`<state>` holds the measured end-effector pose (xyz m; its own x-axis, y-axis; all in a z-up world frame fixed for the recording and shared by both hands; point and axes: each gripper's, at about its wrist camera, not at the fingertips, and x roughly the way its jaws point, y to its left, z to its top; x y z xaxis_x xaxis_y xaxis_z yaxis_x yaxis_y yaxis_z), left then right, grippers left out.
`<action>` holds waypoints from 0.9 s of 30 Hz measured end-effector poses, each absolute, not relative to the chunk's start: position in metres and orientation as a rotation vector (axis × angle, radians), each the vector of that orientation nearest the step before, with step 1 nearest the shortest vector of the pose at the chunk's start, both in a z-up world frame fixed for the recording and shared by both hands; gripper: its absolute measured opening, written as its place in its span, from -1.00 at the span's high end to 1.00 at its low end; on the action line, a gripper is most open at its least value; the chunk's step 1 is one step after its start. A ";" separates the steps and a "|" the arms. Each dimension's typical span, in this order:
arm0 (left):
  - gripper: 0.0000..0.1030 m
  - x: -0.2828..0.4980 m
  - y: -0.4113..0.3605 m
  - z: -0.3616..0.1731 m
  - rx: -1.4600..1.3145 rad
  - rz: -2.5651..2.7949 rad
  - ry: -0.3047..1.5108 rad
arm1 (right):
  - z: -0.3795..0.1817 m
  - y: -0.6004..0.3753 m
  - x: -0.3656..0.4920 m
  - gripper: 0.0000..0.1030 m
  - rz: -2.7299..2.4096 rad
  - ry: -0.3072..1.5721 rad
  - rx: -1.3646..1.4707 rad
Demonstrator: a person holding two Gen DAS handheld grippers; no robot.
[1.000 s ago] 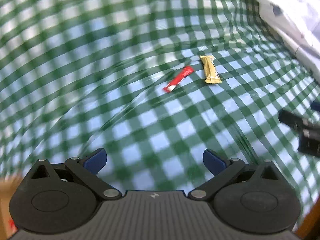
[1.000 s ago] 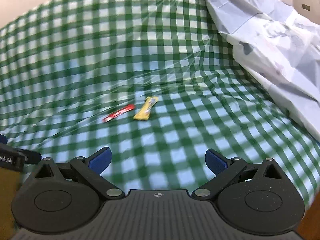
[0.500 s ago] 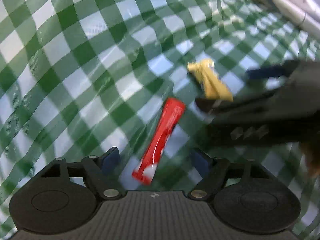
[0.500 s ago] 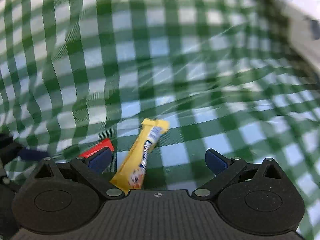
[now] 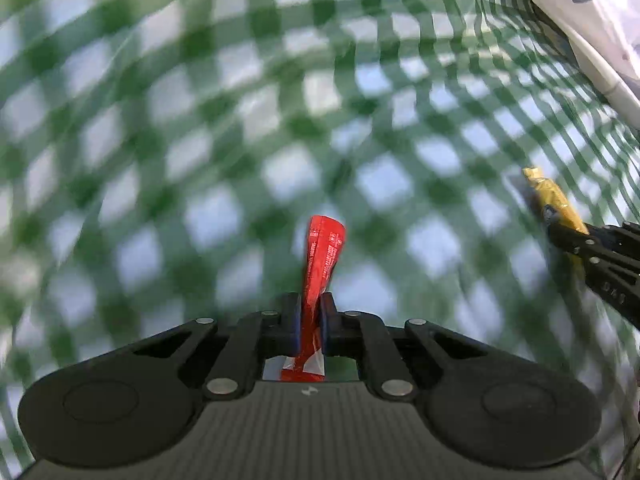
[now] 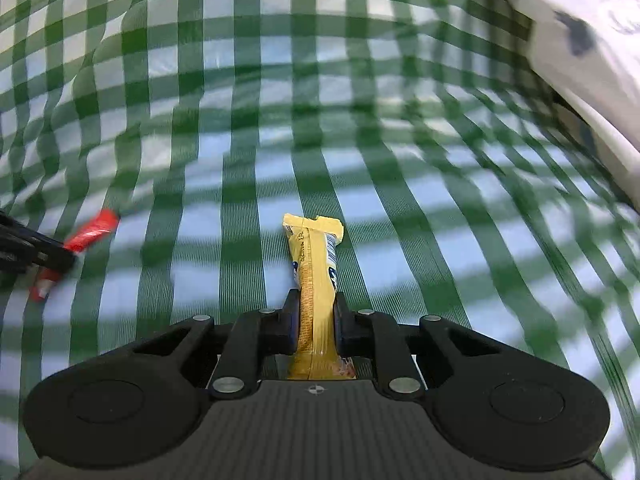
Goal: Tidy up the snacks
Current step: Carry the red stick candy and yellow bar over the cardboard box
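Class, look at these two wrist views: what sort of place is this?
Probably a home dining table: a green checked tablecloth under clear plastic, a red snack stick, a yellow snack bar.

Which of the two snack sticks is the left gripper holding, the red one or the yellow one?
The red snack stick, pinched in the left gripper. The yellow snack stick sits clamped in the right gripper.

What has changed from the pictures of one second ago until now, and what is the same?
Both grippers came down to the snacks and their jaws have just been closing. The left gripper now clamps the red packet; the right gripper clamps the yellow bar. The green checked cloth and the white bag stayed as they were.
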<state>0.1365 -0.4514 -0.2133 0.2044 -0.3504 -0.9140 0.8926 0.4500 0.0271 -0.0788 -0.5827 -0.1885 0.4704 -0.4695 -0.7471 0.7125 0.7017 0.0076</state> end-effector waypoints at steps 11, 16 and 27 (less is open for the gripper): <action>0.85 0.031 -0.294 -0.139 0.430 -0.959 1.077 | -0.144 -0.430 -0.179 0.72 -0.718 0.694 0.582; 0.85 0.000 -0.235 -0.096 0.407 -0.885 1.038 | -0.102 -0.368 -0.191 0.72 -0.636 0.697 0.571; 0.85 -0.055 -0.110 -0.015 0.390 -0.701 0.968 | -0.017 -0.243 -0.208 0.72 -0.466 0.681 0.470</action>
